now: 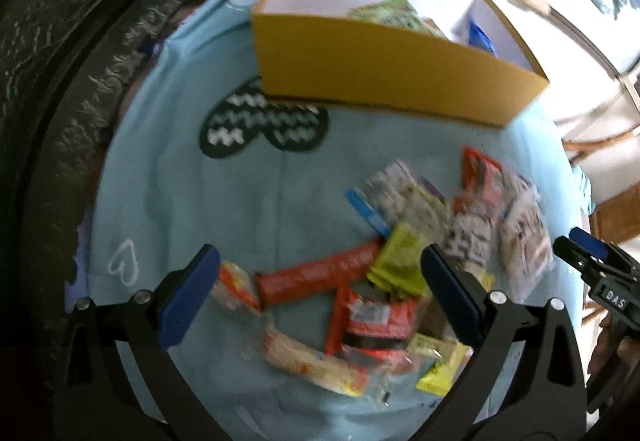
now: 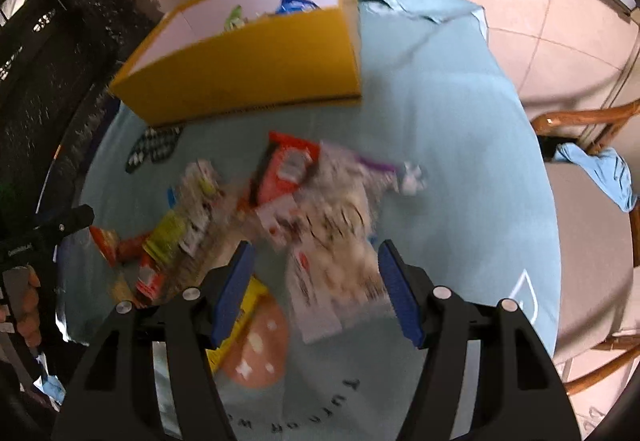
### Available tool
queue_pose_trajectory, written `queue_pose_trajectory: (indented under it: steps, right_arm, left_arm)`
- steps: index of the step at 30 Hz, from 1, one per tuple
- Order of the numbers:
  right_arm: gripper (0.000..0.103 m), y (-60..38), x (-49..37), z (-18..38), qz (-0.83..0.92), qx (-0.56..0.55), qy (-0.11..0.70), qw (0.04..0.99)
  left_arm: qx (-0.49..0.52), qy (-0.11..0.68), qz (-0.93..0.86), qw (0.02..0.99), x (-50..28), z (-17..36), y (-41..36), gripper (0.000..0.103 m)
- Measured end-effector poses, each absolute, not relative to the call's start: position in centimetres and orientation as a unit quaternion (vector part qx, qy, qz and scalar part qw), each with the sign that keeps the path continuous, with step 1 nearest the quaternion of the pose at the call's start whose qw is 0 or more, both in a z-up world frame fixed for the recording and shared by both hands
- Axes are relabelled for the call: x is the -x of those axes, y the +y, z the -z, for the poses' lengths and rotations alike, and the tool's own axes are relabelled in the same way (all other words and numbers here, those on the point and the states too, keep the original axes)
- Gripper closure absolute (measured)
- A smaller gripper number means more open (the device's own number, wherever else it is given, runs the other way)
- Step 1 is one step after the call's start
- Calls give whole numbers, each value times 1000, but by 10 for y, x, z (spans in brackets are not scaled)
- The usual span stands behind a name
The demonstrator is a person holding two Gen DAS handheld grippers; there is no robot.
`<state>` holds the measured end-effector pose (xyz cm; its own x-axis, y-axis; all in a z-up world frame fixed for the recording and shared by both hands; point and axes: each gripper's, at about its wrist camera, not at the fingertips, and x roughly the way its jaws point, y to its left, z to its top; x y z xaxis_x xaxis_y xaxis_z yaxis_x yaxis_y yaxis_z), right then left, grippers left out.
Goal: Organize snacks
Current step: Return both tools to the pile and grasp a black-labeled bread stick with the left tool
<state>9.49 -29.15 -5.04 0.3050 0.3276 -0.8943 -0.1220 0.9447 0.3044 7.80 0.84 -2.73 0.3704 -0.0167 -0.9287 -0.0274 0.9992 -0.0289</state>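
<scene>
Roughly speaking, only a small part of the job is judged done: a few packets are seen inside the yellow box (image 1: 384, 81), while most of the snacks are left in a loose pile (image 1: 384, 273) on the blue cloth (image 1: 224, 209) in front of that box.

Going left to right from the left wrist view, the left gripper (image 1: 320, 293) is held over the near side of the pile, with its jaws spread wide and nothing between them. Below it, in front of the box, a long red bar (image 1: 320, 277), a yellow-green packet (image 1: 400, 257) and several white patterned packets (image 1: 516, 233) are heaped, overlapping one another. Blur hides the finer print.

Further right, the right gripper (image 2: 316, 289) is held over the right part of the same pile, its jaws also wide and empty, with a large white packet (image 2: 340, 241) lying between and beyond the fingers.

Inside the box, a green packet (image 1: 384, 11) and a blue packet (image 2: 296, 3) are made out against its pale inner walls; much of the box floor is hidden by its front wall.
</scene>
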Motion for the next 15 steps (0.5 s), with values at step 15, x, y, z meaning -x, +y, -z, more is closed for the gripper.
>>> queue_pose_trajectory:
  steps: [15]
  right_arm:
    - [38,-315,-71,53,-142,-117,589,787]
  left_arm:
    - [-32,609,67,790,-72,71,-91,34]
